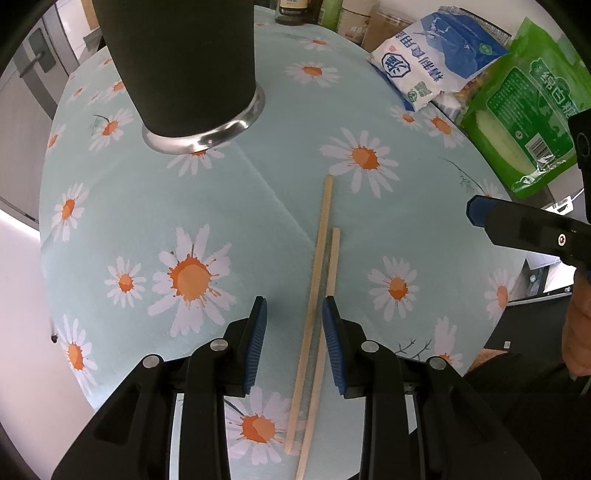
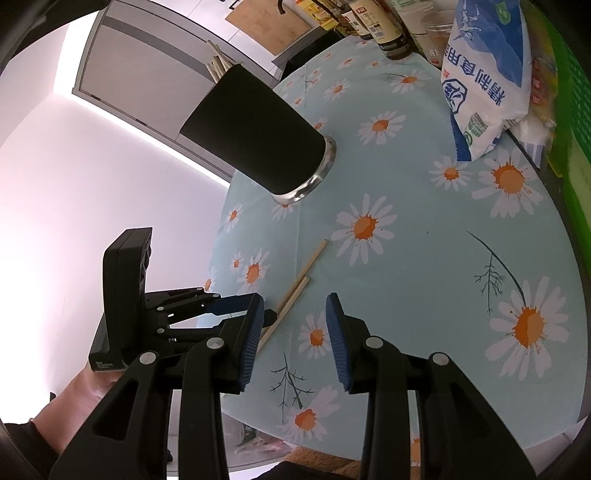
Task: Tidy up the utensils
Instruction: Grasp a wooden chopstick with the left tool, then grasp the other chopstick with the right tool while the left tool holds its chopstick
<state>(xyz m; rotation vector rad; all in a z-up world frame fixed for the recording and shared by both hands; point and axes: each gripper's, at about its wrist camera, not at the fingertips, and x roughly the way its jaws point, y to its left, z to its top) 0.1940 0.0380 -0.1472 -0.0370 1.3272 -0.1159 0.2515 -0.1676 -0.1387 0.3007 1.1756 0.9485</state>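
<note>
Over on the left side of the tabletop [image 1: 155,206] there's the black utensil holder [image 1: 184,62] with its shiny steel base, standing upright on the daisy-print cloth toward the far edge. From my right wrist view I can see a few wooden sticks [image 2: 216,66] poking out of its top, can't tell exactly what they are.

My left gripper [image 1: 294,343] is down low over the near edge with its jaws apart. The two wooden chopsticks [image 1: 317,295] lie flat on the cloth side by side, running from the near edge up toward the middle of the table. The longer-looking one passes right between my blue pads [image 1: 256,343]; the other one disappears behind the right-hand pad, so I can't tell whether it's touching. Nothing is clamped.

My right gripper [image 2: 294,343] hovers over the near edge too, jaws apart, nothing between them, just cloth. In that view the chopsticks sit just to the left of it, with my left gripper's fingers reaching in around their near ends.

Far right edge of the table is the clutter: a white-and-blue bag of salt [image 1: 436,62], a green bag of sugar [image 1: 524,122] next to it, and some sauce bottles [image 2: 384,26] along the back edge.
</note>
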